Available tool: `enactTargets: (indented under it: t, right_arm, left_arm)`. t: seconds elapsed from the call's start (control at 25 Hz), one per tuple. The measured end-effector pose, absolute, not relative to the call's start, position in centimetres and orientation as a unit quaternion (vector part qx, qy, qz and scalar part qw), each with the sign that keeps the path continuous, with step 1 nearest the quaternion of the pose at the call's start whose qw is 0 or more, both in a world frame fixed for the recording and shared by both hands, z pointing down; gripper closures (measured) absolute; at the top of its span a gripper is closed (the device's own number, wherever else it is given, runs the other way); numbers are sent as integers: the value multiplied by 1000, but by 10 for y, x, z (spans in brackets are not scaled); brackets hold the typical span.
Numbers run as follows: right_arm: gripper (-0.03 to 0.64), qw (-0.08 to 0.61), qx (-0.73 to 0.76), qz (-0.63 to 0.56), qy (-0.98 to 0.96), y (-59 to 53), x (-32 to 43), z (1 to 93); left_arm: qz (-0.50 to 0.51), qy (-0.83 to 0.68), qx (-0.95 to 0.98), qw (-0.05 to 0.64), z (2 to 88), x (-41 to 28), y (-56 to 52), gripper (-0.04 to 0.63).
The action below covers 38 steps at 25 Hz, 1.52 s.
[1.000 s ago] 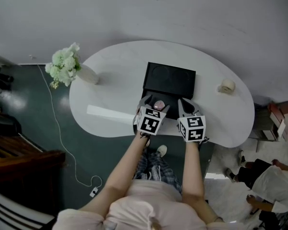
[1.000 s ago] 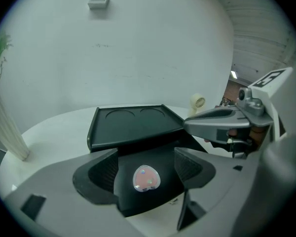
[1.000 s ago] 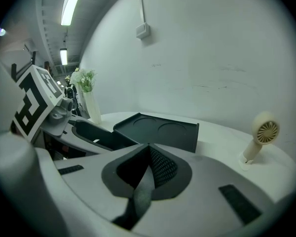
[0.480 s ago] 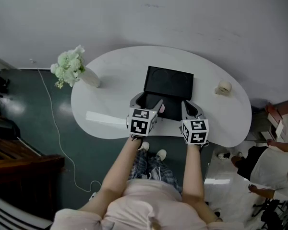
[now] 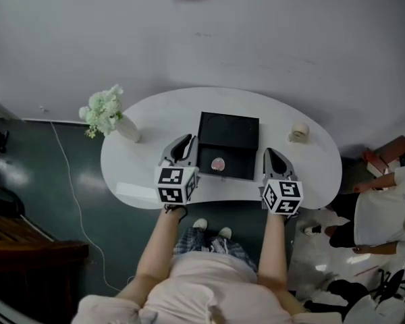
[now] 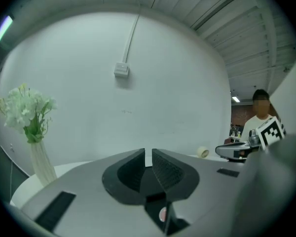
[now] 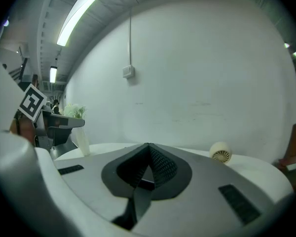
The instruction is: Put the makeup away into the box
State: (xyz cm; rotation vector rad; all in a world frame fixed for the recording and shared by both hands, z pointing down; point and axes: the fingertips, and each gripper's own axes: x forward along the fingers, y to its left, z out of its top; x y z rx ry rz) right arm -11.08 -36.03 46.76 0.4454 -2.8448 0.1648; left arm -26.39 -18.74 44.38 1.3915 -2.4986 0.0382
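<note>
White table [image 5: 310,171]; black box [image 5: 239,137] holds pink makeup [image 5: 219,163].

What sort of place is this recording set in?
Probably an office or lab corner staged for recording: a white table against a bare wall, a vase of flowers, strip lights overhead, and a bystander at the side.
</note>
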Motion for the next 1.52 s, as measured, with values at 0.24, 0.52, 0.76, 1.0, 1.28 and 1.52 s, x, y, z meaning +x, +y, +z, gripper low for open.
enactTargets:
  t: [0.24, 0.52, 0.76, 1.0, 1.28, 1.52]
  right_arm:
    - [601, 67, 187, 51, -979, -374, -84, 420]
    - [601, 19, 221, 38, -974, -385, -55, 384]
    - [601, 9, 240, 38, -970, -389, -43, 377]
    - [601, 19, 252, 34, -967, -387, -34, 381]
    - [602, 26, 260, 38, -964, -388, -27, 386]
    - [602, 31, 260, 33, -964, -390, -28, 387]
  left_arm:
    - [5, -874, 479, 83, 403, -268, -163, 566]
    - [-8, -882, 470, 46, 374, -279, -135, 569]
    - [-10, -878, 477, 43, 370, -281, -130, 569]
    - [-6, -872, 487, 49, 375, -276, -130, 569]
    - [-6, -869, 492, 56, 378, -271, -132, 569]
    - [-6, -869, 490, 61, 381, -272, -132, 569]
